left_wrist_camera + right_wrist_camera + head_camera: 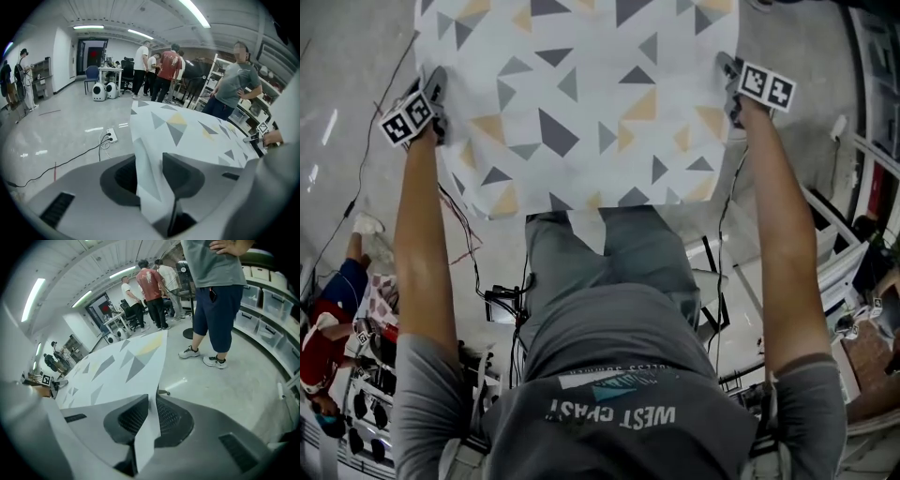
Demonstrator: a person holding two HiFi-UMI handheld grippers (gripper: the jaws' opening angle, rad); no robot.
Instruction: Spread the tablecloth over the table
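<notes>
The tablecloth [581, 103] is white with grey and yellow triangles and hangs stretched flat in the air between my two grippers. My left gripper [438, 96] is shut on its left edge, with the cloth pinched between the jaws in the left gripper view [152, 183]. On the opposite edge my right gripper [732, 86] is shut too, a fold of the tablecloth [117, 366] running out from its jaws [149, 420]. The sheet [187, 131] spans out toward the other gripper. No table shows in any view.
A power strip [111, 136] and cables lie on the shiny floor to my left. A person in a grey shirt [236, 84] stands close beyond the cloth, with legs and shoes [213, 319] near the right side. Shelving [872, 112] lines the right. Several people stand further off.
</notes>
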